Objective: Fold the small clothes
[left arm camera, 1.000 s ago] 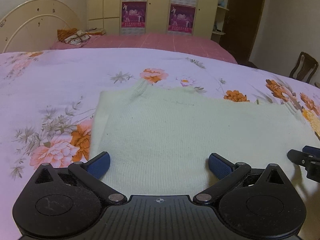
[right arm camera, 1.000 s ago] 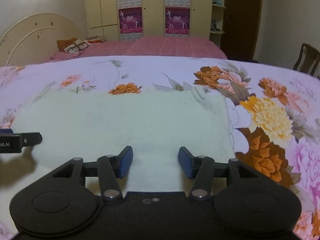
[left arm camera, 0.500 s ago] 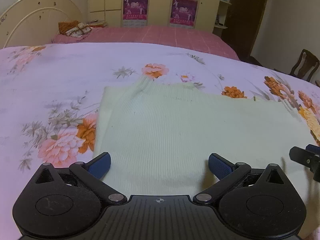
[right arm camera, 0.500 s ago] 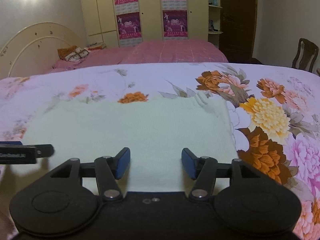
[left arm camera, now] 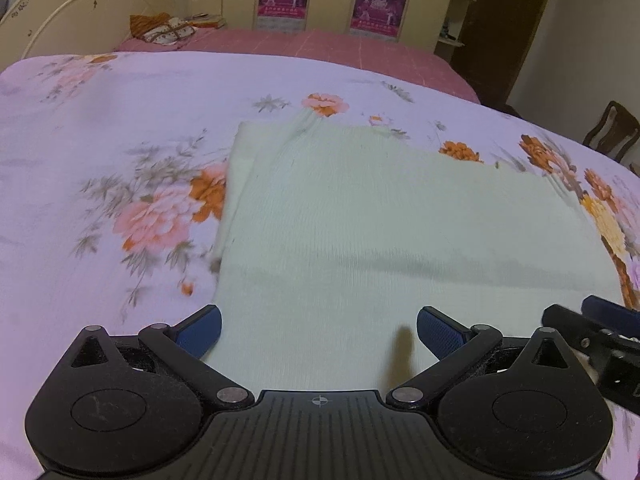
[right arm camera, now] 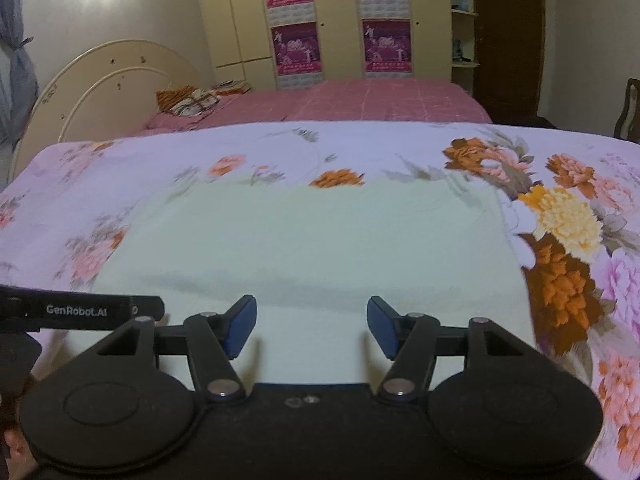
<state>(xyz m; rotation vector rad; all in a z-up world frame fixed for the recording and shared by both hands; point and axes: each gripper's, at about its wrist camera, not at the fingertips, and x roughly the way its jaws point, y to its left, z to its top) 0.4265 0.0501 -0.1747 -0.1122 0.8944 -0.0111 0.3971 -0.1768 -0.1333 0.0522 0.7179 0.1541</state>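
Both hand-held grippers, left (left arm camera: pixel 319 330) and right (right arm camera: pixel 312 326), have risen, wide open, empty, above the sweater (left arm camera: pixel 400 216)

Soft cloth and matt plastic

The pale green garment (left arm camera: pixel 400 220) is fine ribbed knit, matt; the floral bedsheet (left arm camera: pixel 100 140) smooth printed cloth. The left gripper (left arm camera: pixel 319 330) is matt black plastic with textured blue pads (left arm camera: pixel 438 334) and shiny metal pivot pins.

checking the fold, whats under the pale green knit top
The pale green knit top lies flat on the floral bedsheet. A second layer of it peeks out along its left edge. Anything else beneath is covered.
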